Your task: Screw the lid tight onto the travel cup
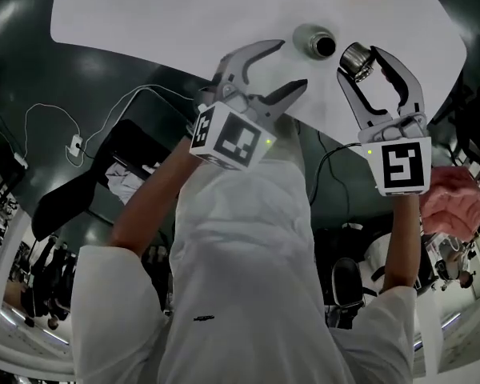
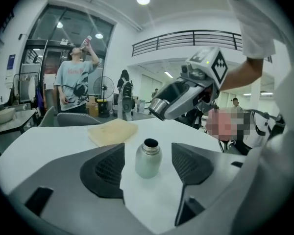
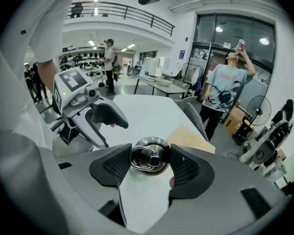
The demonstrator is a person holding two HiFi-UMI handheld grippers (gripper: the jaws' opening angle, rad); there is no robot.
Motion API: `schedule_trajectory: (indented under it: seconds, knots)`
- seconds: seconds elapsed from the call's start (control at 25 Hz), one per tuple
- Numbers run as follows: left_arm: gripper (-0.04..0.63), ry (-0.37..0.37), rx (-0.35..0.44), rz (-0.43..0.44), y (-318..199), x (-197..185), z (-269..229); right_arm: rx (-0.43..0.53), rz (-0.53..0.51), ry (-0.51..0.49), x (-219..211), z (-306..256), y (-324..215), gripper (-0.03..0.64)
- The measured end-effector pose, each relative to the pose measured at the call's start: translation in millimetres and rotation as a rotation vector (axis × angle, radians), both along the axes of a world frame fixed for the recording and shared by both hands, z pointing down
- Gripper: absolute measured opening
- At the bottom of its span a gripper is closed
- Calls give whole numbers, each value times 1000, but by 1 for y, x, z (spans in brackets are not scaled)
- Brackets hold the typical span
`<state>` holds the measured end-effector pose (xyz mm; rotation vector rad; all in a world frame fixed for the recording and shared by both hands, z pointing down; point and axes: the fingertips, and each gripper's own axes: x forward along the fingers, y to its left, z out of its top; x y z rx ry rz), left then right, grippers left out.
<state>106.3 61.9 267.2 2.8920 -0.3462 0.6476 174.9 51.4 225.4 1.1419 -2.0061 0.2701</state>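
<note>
The person's white shirt [image 1: 240, 278] fills the lower part of the head view, with both bare forearms reaching forward over the near edge of the white tabletop [image 1: 144, 14].

The left hand-held gripper [image 1: 288, 65] hangs with its jaws wide apart and grips nothing. In the left gripper view the travel cup [image 2: 148, 159] shows in the gap between the two pads, but it stands farther out on the tabletop and neither pad touches it.

The cup is a small steel bottle, upright, its mouth open and uncovered. It stands close to the tabletop's near edge, a little right of the middle.

The right hand-held gripper [image 1: 366, 62] is closed on the lid [image 3: 148, 158], a round metal cap with a ring handle, both pads pressing on its sides. The lid is held in the air just right of the cup, tilted and clear of the cup's mouth.

A flat tan pad [image 2: 112, 131] lies beyond the cup, toward the far edge.
</note>
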Motion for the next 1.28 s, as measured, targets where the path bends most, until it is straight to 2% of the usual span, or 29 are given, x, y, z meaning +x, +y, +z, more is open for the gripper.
schedule_trajectory:
  seconds: [0.32,0.56,0.76,1.04,1.28]
  knots:
    - [328,-24,38,121,4,43,38,-84,-338,240,-9,35,1,241]
    - [342,-37,108,231,4,57,69,-123,-592,428,-15,63,4,241]
    - [345,2,131,260,-1,72,79,-142,-768,493,-16,73,5,241]
    - [348,53,155,312,-4,79,87,-157,-953,579,-17,84,7,241]
    - [358,85,179,374,2,90,90,-135,-1130,686,-17,90,11,241]
